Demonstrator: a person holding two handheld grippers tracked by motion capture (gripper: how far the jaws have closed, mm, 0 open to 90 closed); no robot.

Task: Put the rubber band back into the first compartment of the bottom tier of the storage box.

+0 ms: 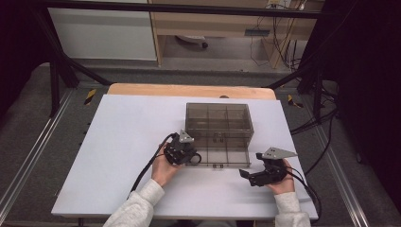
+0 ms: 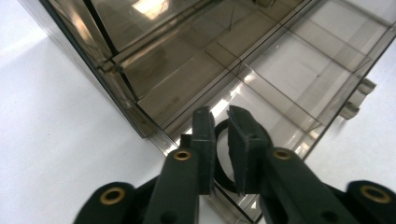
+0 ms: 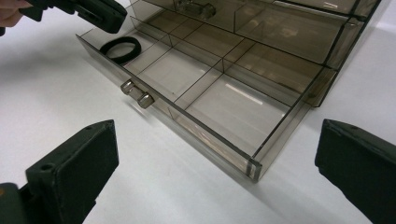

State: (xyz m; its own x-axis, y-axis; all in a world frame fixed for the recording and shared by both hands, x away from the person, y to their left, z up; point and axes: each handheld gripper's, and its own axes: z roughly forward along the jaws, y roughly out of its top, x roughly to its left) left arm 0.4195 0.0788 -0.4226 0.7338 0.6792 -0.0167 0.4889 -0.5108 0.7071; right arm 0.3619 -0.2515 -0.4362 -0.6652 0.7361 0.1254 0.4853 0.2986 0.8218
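Your right gripper (image 3: 215,172) sat nearest you, jaws wide apart w/ nothing between them, short of the drawer's (image 3: 196,126) front corner. Farther in, your left gripper (image 2: 221,140) hung over the drawer's far-left compartment, jaws parted a crack and nothing clamped; the black band (image 3: 120,49) lay flat on that compartment's floor, right below its tips. Looked like the drop-off step, band just released. Next, prob. lift the left clear, then push the drawer shut by its knob (image 3: 137,94).
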